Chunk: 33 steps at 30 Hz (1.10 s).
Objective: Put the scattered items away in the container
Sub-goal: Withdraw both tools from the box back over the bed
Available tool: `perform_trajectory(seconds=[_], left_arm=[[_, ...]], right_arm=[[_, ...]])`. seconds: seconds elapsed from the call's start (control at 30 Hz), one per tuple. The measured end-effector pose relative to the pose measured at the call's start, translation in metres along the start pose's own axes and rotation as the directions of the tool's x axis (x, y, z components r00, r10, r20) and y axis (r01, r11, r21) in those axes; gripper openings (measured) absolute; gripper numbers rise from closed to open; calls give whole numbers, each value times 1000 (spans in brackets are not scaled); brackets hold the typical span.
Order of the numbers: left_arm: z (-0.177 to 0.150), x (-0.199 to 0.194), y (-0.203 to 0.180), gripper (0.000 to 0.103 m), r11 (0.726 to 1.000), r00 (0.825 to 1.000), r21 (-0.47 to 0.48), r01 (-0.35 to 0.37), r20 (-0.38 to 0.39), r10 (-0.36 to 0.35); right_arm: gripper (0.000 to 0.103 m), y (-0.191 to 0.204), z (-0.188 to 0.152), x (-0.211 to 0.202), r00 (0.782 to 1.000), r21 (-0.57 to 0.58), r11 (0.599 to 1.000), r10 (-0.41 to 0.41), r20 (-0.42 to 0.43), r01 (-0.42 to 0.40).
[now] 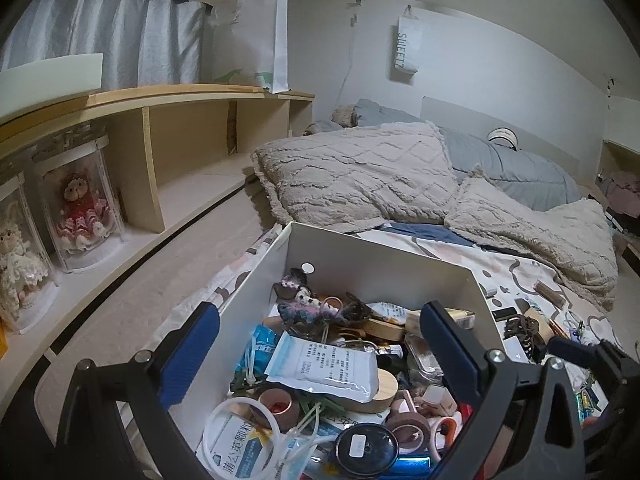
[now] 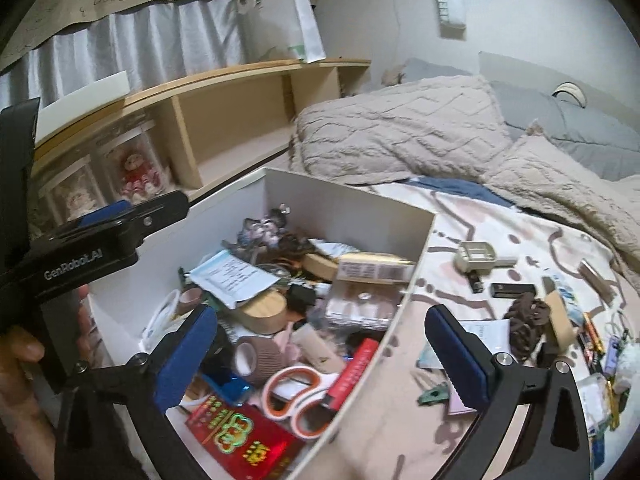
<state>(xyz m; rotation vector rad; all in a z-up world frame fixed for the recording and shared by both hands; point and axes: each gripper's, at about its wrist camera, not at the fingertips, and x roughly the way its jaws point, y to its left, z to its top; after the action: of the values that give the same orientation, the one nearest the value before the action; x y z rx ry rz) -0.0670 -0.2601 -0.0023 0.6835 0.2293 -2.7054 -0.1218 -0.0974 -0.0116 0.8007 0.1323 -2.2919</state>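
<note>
A white box [image 1: 380, 256] stands on the patterned bedsheet, heaped with small things: a white packet [image 1: 332, 364], tape rolls, a round wooden lid. My left gripper [image 1: 320, 350] hovers open over its near left corner, with the left wall passing between the fingers untouched and nothing held. The right wrist view shows the same box [image 2: 344, 208] with a red envelope [image 2: 240, 436] and orange-handled scissors [image 2: 296, 392] inside. My right gripper [image 2: 324, 356] is wide open and empty, straddling the box's right wall. Scattered items lie on the sheet to the right: a brown hair claw [image 2: 524, 320], a black case [image 2: 512, 290], a beige gadget [image 2: 478, 258].
A wooden shelf [image 1: 192, 128] with dolls in clear cases [image 1: 80, 208] runs along the left. Beige blankets [image 1: 360, 172] and grey bedding lie beyond the box. A person's hand [image 2: 20, 360] holds the left gripper's body [image 2: 80, 264] at the left edge.
</note>
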Motion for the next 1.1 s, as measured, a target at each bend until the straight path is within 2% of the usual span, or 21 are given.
perform_trajectory(seconds=[0.47,0.83,1.1], left_arm=[[-2,1,-11,103,1000,1000,21,-11,4,11],[-3,-3,-32,103,999,999,9,52,7,-52],[-7,-7,-60,103,994,995,47,102,11,-103]], right_arm=[[103,-38,-5,-14,995,66,994,-85,43,82],[103,-64,-8,-35,987,102,985,-145,68,138],[103,-92,-15,-56,975,144,970,-206,77,194]])
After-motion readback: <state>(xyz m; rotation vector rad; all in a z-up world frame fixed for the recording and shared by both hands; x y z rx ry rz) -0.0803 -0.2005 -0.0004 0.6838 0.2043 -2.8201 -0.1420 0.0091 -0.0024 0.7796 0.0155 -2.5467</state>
